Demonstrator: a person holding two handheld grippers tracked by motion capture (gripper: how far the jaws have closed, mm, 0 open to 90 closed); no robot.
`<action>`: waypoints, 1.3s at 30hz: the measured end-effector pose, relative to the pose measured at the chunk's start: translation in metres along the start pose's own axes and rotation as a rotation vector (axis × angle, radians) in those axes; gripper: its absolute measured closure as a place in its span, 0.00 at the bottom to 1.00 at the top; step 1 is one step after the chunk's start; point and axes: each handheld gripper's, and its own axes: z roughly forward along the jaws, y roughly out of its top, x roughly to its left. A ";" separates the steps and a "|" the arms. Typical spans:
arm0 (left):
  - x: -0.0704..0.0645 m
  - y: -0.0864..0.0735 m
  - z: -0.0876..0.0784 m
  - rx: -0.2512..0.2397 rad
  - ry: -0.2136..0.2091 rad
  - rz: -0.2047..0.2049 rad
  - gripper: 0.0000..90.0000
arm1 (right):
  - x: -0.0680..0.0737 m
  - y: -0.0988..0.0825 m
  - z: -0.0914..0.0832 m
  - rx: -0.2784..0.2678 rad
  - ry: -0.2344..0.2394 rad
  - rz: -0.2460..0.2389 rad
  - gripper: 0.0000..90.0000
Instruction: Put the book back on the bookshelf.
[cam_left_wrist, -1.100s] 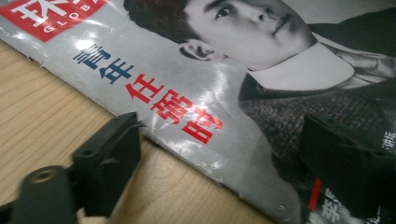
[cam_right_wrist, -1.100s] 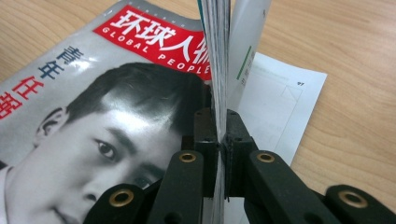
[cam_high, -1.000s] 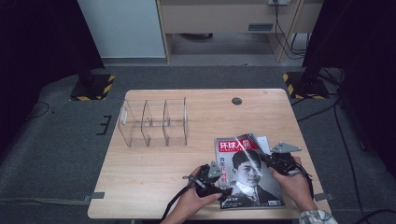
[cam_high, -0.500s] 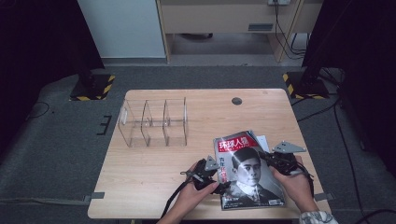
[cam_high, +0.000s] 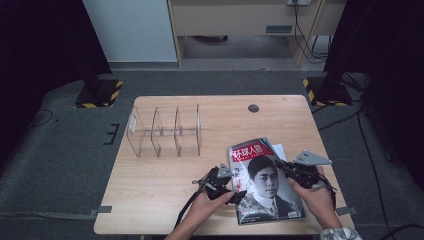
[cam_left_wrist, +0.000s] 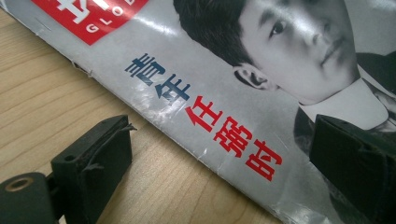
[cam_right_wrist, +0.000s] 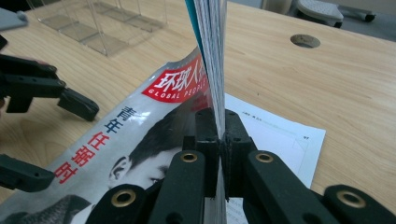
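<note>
Since a second ago, I'm lifting the glossy portrait-cover magazine's (cam_high: 265, 182) right edge with my right gripper (cam_high: 286, 167), clamped on its stacked pages. My left gripper (cam_high: 234, 188), at nine o'clock, is gaping wide, straddling its spine on the pale wooden table (cam_high: 165, 195).

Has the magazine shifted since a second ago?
Yes. The magazine, clamped at its right edge by the right gripper, has its top edge a little nearer the clear organizer and that edge lifted; its left edge now lies between the left gripper's open fingers.
</note>
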 end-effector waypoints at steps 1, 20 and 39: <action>0.000 0.000 0.001 -0.001 -0.004 -0.003 0.05 | 0.000 0.001 -0.001 -0.008 0.005 0.002 0.98; -0.002 0.005 0.006 -0.019 -0.031 -0.008 0.21 | -0.016 -0.011 0.006 -0.003 -0.013 0.086 0.97; -0.003 0.006 0.007 -0.016 -0.015 0.014 0.32 | -0.030 -0.031 0.029 0.168 -0.043 0.151 0.97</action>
